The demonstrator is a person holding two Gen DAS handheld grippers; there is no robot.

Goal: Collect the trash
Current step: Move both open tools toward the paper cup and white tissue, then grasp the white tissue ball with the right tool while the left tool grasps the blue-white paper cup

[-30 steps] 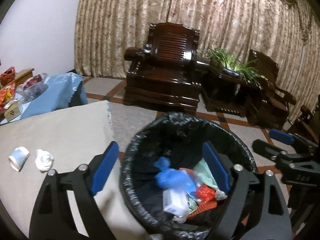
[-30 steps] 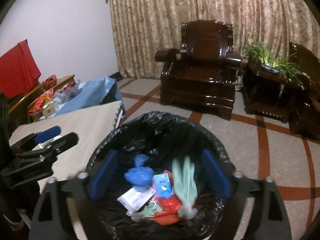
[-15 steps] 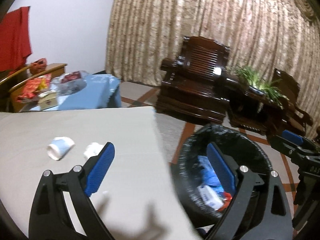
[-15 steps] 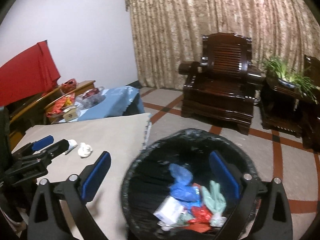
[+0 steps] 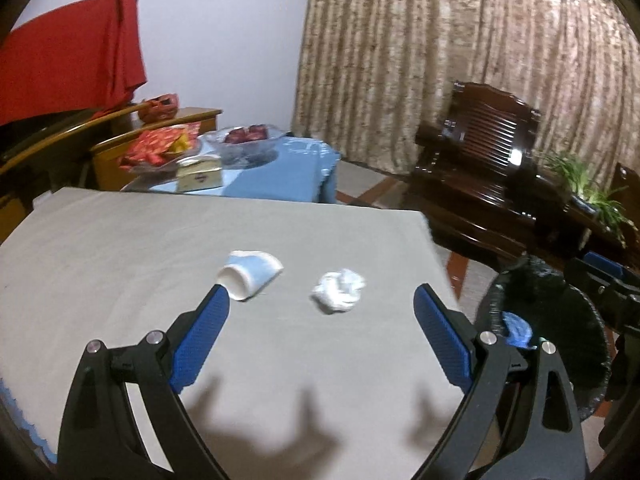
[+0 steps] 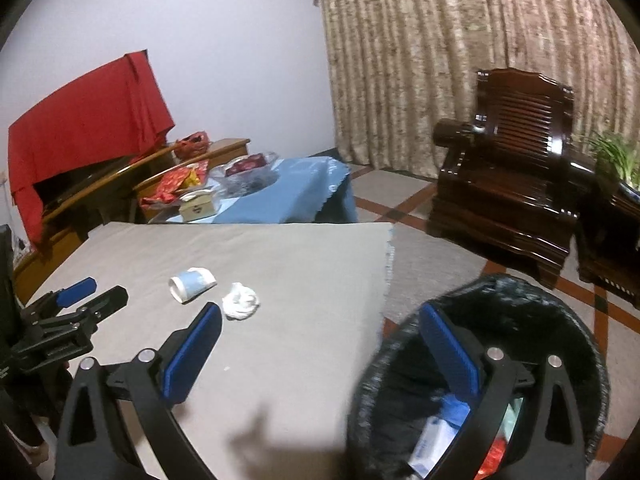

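- Two pieces of trash remain on the counter (image 5: 120,248): a crushed paper cup (image 5: 249,274) and, just beside it, a crumpled tissue (image 5: 339,291).
- Left hand-held gripper (image 5: 320,320) has swung off the trash bin (image 6: 520,300) to face them, fingers spread, empty.
- Right hand-held gripper (image 6: 320,344) follows, spread and empty, half over the bin's rim.
- I judge the tissue is next.

The crushed paper cup (image 5: 249,275) is white with light blue. The crumpled paper ball (image 5: 339,291) is white, the flat tablecloth (image 5: 120,248) plain grey, the bin liner (image 6: 520,304) black.
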